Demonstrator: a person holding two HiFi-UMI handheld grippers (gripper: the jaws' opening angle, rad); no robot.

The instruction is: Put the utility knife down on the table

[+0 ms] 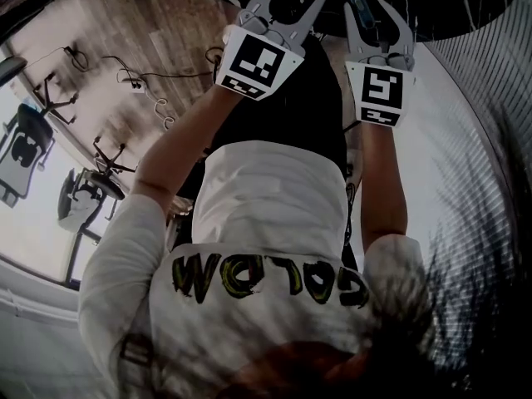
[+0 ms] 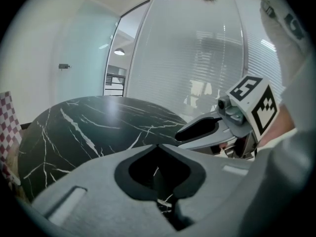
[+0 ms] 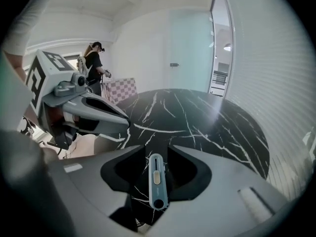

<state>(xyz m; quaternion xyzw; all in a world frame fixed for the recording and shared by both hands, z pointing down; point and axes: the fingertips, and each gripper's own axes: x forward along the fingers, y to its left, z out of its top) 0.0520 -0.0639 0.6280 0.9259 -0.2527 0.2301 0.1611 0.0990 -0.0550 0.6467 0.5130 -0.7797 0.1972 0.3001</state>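
A rounded black desk [image 3: 197, 117] veined with white takes up the middle of the room, with a wall of blinds [image 3: 266, 58] along one side of it. Past its far edge there is a checked board [image 3: 121, 89] with another person [image 3: 95, 63] standing by it. At the desk's near side, both claws are held up in the air, side by side but not touching. The left claw [image 2: 158, 145] has its tips pressed together and carries nothing; only the desk's marbling shows through the hollow behind them. The right claw [image 3: 157, 148] pinches the knife [image 3: 157, 181], a slim blue-grey one with a pale slider on its face. The knife runs lengthwise along the gap between the jaws and is off the desk, not touching it.
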